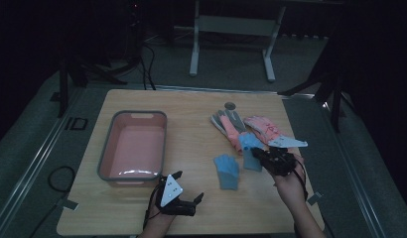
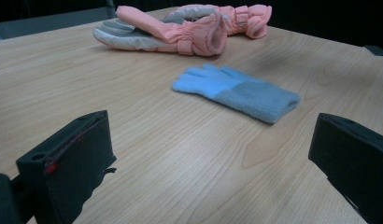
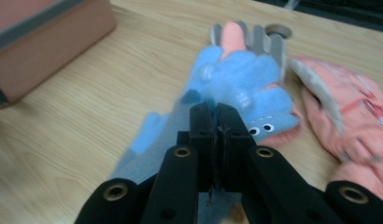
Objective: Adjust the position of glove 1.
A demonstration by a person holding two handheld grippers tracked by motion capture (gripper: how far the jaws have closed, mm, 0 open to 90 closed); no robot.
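My right gripper is shut on a light blue knit glove, held just above the table's right half. In the right gripper view the jaws meet on the glove's fabric, and its fingers point away from me. A second blue glove lies flat on the wood a little to the left, and shows ahead in the left gripper view. My left gripper rests near the front edge, open, with nothing but bare wood between its jaws.
Two pink and grey ski gloves lie behind the blue ones. A pink basin with a grey rim stands empty at the left. A round cable hole sits at the back.
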